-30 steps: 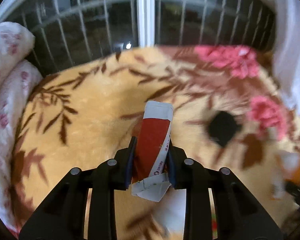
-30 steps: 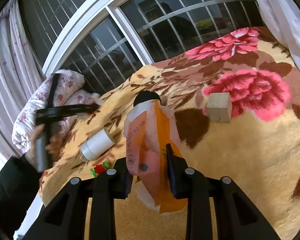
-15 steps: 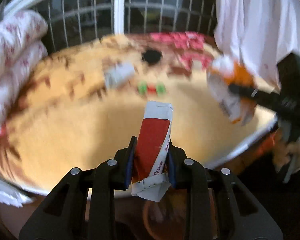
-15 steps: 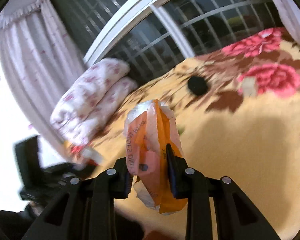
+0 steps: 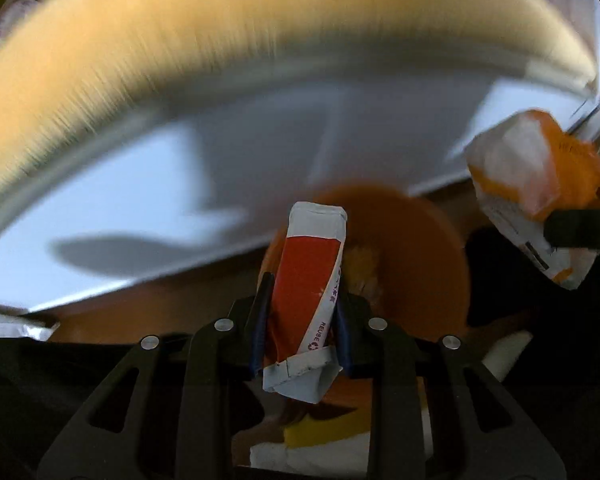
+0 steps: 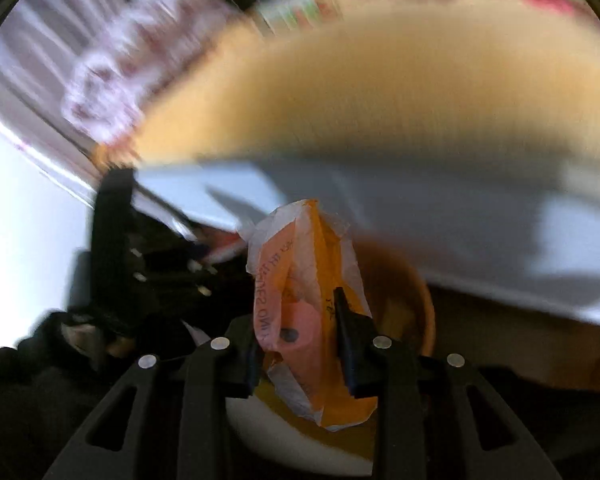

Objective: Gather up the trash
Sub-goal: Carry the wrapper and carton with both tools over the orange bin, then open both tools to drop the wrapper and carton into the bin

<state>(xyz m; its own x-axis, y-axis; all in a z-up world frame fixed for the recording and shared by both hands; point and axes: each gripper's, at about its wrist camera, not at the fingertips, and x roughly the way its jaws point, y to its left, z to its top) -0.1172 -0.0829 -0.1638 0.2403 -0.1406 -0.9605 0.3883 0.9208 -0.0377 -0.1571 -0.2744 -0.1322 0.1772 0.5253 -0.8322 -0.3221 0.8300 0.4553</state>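
Trash rides in both grippers so it can go into the orange bin [image 5: 420, 248], which sits on the floor beside the bed edge [image 5: 180, 184]. In the left wrist view the left gripper [image 5: 302, 330] is clamped on a red and white carton [image 5: 306, 280], directly over the bin at about 12 o'clock. The right gripper [image 6: 300, 342], its jaws just eased slightly, still pinches an orange wrapper [image 6: 300, 296], the bin rim [image 6: 424, 312] at 3 o'clock.

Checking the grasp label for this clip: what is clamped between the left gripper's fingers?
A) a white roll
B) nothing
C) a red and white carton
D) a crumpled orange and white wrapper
C: in the left wrist view the left gripper pinches the red and white carton.
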